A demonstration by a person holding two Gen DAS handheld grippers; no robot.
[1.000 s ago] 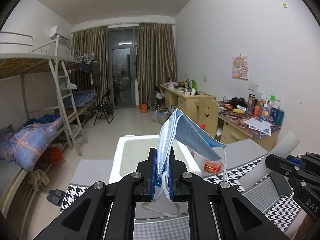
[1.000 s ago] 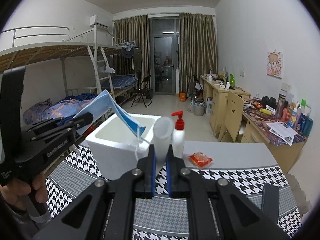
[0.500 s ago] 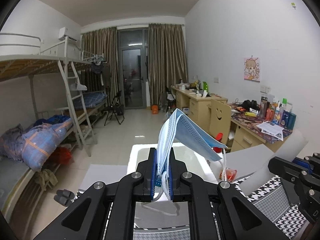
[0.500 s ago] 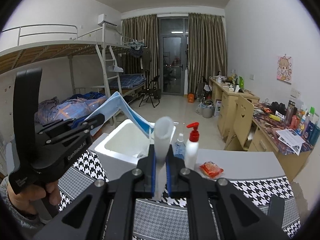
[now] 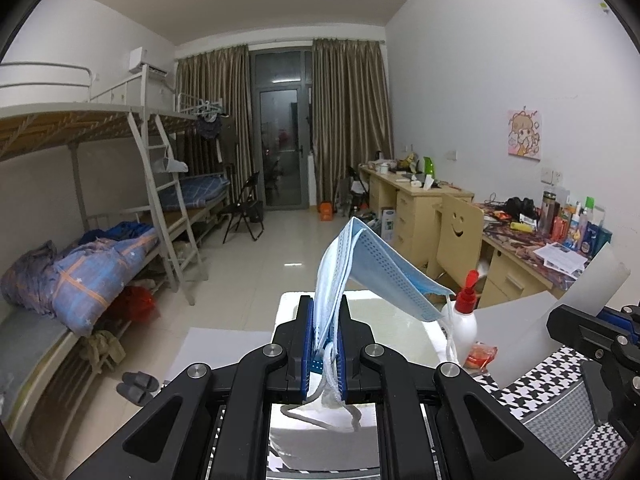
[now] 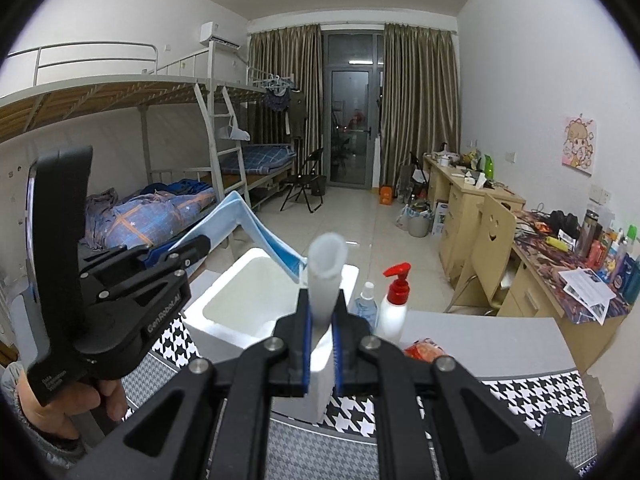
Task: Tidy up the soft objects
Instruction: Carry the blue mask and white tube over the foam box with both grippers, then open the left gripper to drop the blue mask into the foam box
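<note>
My left gripper (image 5: 323, 336) is shut on a folded blue face mask (image 5: 372, 272), held up above the white foam box (image 5: 400, 320); its ear loops hang down between the fingers. In the right wrist view the left gripper (image 6: 188, 252) and the mask (image 6: 256, 232) are over the box (image 6: 248, 312). My right gripper (image 6: 321, 320) is shut on a translucent white soft tube (image 6: 326, 268), held upright in front of the box. That tube also shows at the right of the left wrist view (image 5: 560, 320).
A red-capped pump bottle (image 6: 394, 308), a small clear bottle (image 6: 366, 304) and an orange packet (image 6: 424, 350) stand by the box on a grey table (image 6: 500, 336) with a houndstooth cloth (image 6: 532, 392). Bunk beds are at left, desks at right.
Both grippers have risen and pulled back with their objects still held. The box and bottles now sit lower and farther in both views.
</note>
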